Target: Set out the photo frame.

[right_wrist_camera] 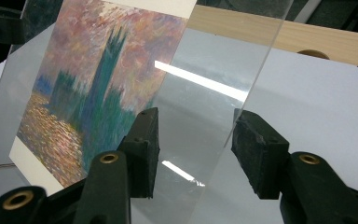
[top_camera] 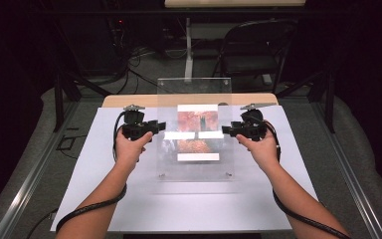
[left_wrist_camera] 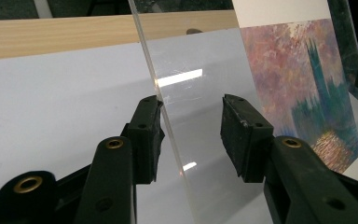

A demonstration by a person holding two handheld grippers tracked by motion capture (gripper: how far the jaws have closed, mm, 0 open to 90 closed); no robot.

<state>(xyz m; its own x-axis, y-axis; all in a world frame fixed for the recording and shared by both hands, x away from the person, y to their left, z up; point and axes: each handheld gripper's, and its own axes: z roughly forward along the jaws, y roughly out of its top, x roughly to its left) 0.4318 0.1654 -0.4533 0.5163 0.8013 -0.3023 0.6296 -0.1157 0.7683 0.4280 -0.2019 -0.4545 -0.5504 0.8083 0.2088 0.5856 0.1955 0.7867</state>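
Note:
A clear acrylic sheet (top_camera: 194,92) with small fittings at its corners lies in the middle of the white board (top_camera: 129,199). A colourful painting print (top_camera: 198,124) shows through it. My left gripper (top_camera: 161,125) is at the sheet's left edge and my right gripper (top_camera: 225,130) at its right edge. In the left gripper view the sheet (left_wrist_camera: 200,102) runs between the jaws of my left gripper (left_wrist_camera: 191,126); one pad is at its edge, the other stands off. In the right gripper view the sheet (right_wrist_camera: 205,102) passes between the jaws of my right gripper (right_wrist_camera: 196,140), with gaps at both pads.
A wooden table edge (top_camera: 129,101) runs behind the board. A folding chair (top_camera: 258,45) and floor cables (top_camera: 129,64) sit beyond the table. Metal rails (top_camera: 30,184) flank both sides. Bare board lies in front of the sheet.

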